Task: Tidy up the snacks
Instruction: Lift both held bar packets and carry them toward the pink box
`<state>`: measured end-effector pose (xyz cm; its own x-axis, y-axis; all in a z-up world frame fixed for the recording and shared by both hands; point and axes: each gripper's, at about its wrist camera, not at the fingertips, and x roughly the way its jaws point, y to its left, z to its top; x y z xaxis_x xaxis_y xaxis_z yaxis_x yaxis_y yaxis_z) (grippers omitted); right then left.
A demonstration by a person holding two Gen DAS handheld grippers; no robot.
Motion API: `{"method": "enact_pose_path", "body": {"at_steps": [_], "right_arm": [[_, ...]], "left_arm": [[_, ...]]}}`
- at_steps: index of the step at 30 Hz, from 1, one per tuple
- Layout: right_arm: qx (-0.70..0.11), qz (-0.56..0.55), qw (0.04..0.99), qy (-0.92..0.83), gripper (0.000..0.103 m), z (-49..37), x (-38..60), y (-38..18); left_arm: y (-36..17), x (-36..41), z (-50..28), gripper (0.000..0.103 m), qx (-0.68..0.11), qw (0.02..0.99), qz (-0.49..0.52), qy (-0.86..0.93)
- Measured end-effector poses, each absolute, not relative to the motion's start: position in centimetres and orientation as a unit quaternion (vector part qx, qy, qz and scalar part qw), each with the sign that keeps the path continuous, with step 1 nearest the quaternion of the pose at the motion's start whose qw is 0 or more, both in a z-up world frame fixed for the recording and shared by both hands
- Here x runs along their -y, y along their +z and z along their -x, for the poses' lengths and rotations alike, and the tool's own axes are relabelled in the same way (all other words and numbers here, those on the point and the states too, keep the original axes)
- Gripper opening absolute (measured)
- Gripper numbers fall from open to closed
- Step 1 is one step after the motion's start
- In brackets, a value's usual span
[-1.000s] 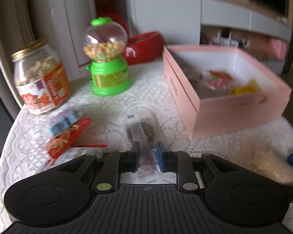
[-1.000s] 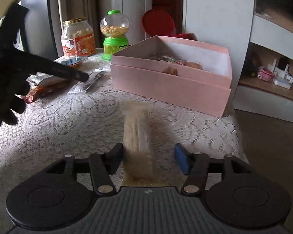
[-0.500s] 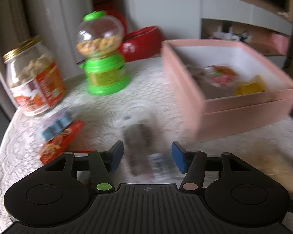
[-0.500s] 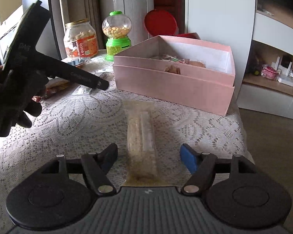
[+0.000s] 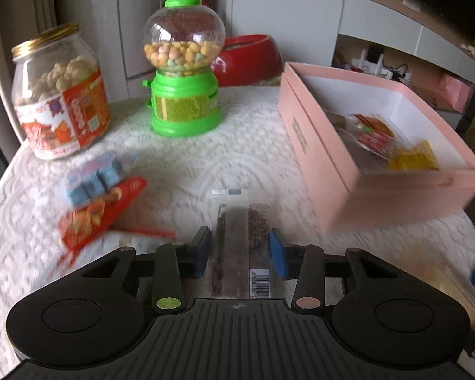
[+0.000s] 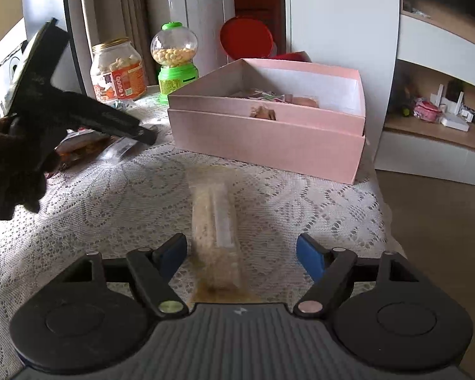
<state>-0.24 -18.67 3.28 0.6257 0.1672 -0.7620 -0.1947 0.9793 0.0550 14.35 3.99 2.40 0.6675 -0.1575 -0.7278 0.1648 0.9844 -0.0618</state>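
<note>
An open pink box [image 5: 319,155] holds several wrapped snacks; it also shows in the right wrist view [image 6: 269,133]. My left gripper [image 5: 239,248] is open, its pads on either side of a clear packet of dark snack bars [image 5: 242,237] lying on the lace cloth. My right gripper [image 6: 240,253] is open wide around a clear packet of pale crisped bar [image 6: 215,228] flat on the cloth. The left gripper body [image 6: 79,117] shows at the left of the right wrist view.
A cookie jar [image 5: 60,101] and a green candy dispenser [image 5: 183,72] stand at the back. A blue packet [image 5: 93,180] and a red packet [image 5: 101,215] lie at the left. A red bowl [image 5: 250,58] stands behind. The table edge [image 6: 380,209] is at the right.
My left gripper opened, then moved forward over the dark snack packet, jaws closing in towards it. My right gripper opened wider around the pale packet.
</note>
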Motion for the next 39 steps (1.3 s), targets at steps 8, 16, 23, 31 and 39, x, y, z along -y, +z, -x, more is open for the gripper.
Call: {"method": "enact_pose_path", "body": {"at_steps": [8,16,23,31,39], "right_arm": [[-0.421,0.011,0.902,0.099,0.078,0.1,18.9,3.3],[-0.428,0.038,0.897,0.102,0.074,-0.9,17.7,3.3],[-0.443,0.05,0.885,0.133,0.028,-1.7,16.2,4.5],[-0.45,0.033,0.881,0.139,0.028,-0.1,16.9,6.6],[-0.449,0.042,0.885,0.119,0.028,2.5,18.6,8.4]], "left_arm": [[2.6,-2.7,-6.8,0.044,-0.399,0.908,-0.015,-0.124],[2.6,-1.5,-3.2,0.045,-0.407,0.899,-0.02,-0.159],[2.4,-1.4,-3.3,0.047,-0.402,0.901,-0.017,-0.16],[2.4,-1.6,-2.9,0.042,-0.399,0.905,0.001,-0.148],[3.6,-1.5,-1.4,0.041,-0.381,0.908,0.026,-0.169]]}}
